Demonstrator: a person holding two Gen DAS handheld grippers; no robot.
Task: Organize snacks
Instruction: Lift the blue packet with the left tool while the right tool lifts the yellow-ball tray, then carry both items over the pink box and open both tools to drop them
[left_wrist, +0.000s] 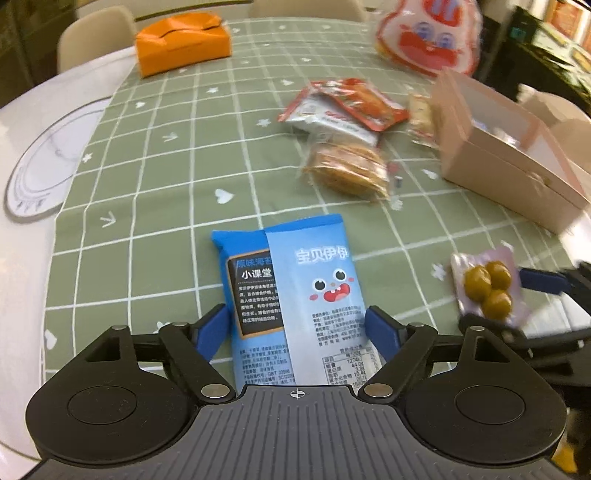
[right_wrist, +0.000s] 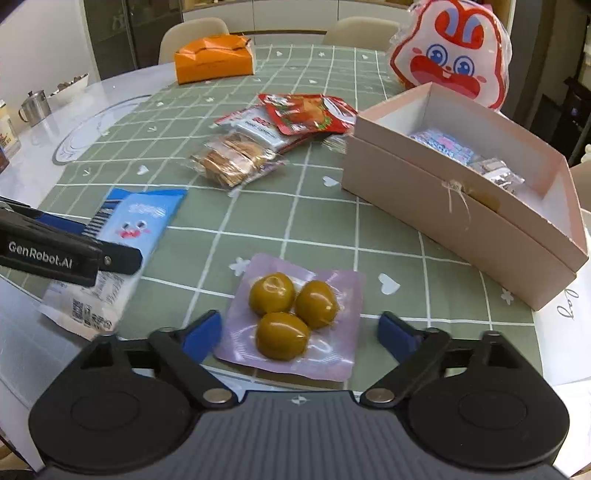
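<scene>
A blue snack packet lies on the green checked cloth between the fingers of my left gripper, whose blue pads touch its two sides. The packet also shows in the right wrist view. My right gripper is open around a purple pack of three green olives, its pads a little clear of the pack edges. That pack shows at the right in the left wrist view. An open pink box holding a few wrapped snacks stands to the right.
A pile of red and white packets and a clear biscuit pack lie mid-table. An orange box sits at the back. A rabbit-shaped bag stands behind the pink box. A metal cup stands far left.
</scene>
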